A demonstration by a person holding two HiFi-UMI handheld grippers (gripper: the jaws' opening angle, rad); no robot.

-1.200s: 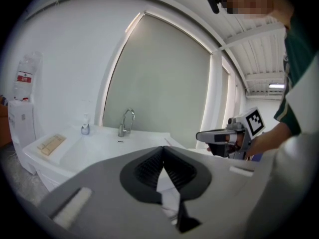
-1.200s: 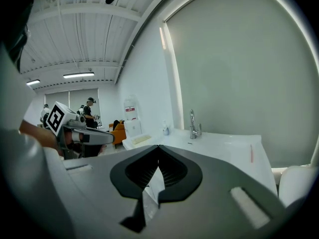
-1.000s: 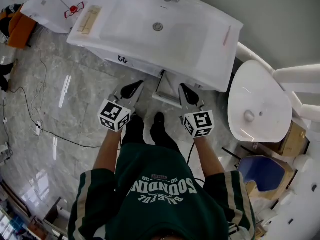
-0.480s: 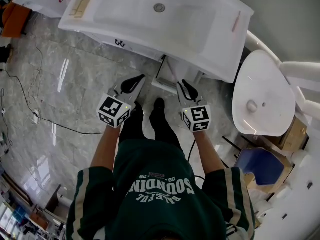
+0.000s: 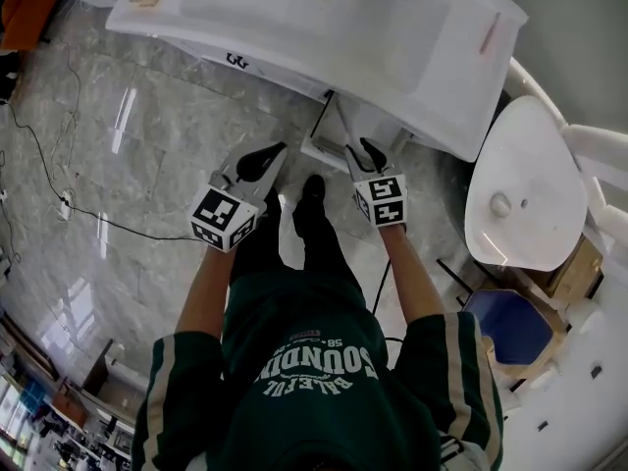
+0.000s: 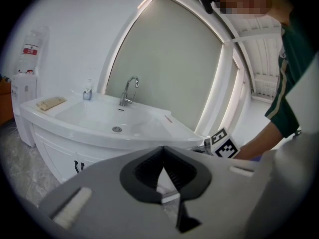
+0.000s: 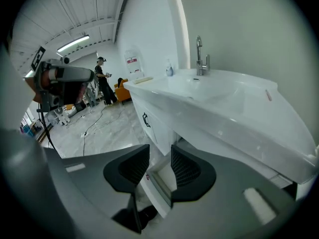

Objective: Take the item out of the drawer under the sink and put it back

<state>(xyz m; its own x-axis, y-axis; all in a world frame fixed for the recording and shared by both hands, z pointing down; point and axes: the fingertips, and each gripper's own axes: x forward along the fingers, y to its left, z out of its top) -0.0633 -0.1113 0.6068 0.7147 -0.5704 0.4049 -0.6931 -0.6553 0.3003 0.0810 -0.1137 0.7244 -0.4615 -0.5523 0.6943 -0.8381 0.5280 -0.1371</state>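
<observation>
The drawer (image 5: 327, 137) under the sink (image 5: 412, 62) stands pulled out from the white vanity, directly ahead of my feet; I cannot make out what lies inside it from any view. My right gripper (image 5: 361, 148) is poised over the drawer's near edge, pointing down at it. In the right gripper view the right gripper (image 7: 160, 153) has its jaws released and well apart, having just been opening, and the drawer's white rim (image 7: 160, 183) shows through the gap, clear of both pads. My left gripper (image 5: 278, 149) hangs to the left of the drawer, over the marble floor (image 5: 147, 145), apart from the vanity. In the left gripper view the left gripper (image 6: 163, 149) is clenched, tips meeting, with nothing grasped. Above the drawer, the basin carries a chrome faucet (image 6: 128, 91) at its back edge. A white toilet (image 5: 520, 184) stands beside the vanity on my right, and a black cable (image 5: 88, 219) runs across the floor on my left.
</observation>
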